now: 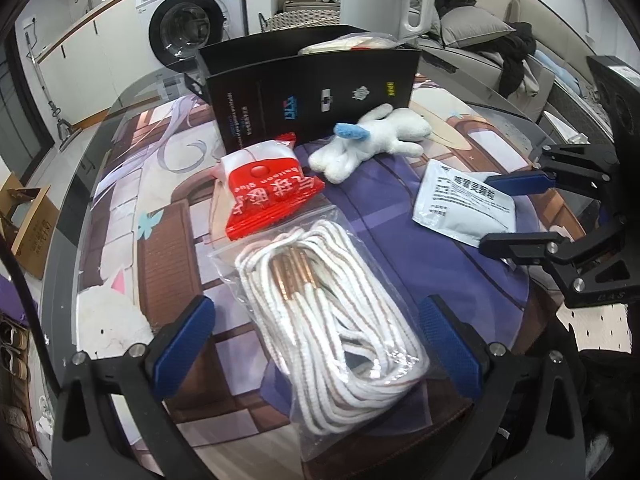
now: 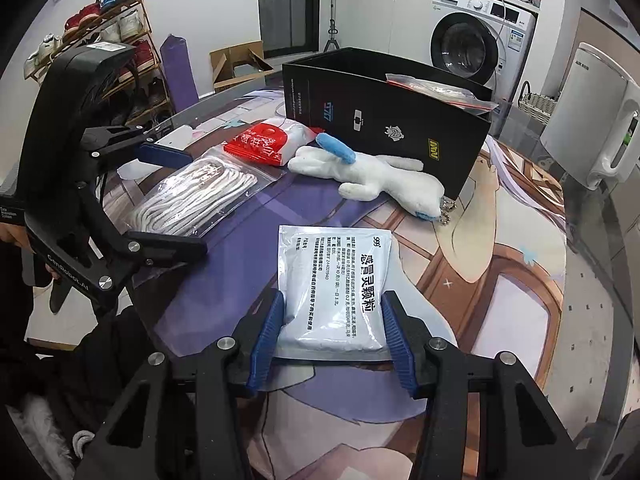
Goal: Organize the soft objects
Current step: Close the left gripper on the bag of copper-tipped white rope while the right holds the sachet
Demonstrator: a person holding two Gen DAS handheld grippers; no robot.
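- The left gripper [image 1: 316, 344] is spread wide, its two blue-padded fingers [image 1: 182, 344] standing on either side of a clear bag of white cord [image 1: 332, 332] without pressing on it. The bag lies flat on the table's picture mat [image 1: 168, 240].
- The right gripper [image 2: 332, 340] is narrower, its blue pads [image 2: 266, 340] set against both side edges of a white sachet [image 2: 334, 284] printed with black Chinese text. The sachet lies flat on the mat with its near end between the fingers; whether the pads squeeze it or only touch it cannot be told.
- Just beyond the cord bag lies a red and white packet [image 1: 266, 192], its near edge overlapping the top of the bag.
- A white plush toy [image 1: 372, 140] with a blue part lies on its side near the packet, touching the front wall of an open black box [image 1: 312, 92].
- A clear zip bag [image 2: 440, 90] sticks up out of the box's open top.
- A washing machine [image 2: 476, 36] stands behind the table.
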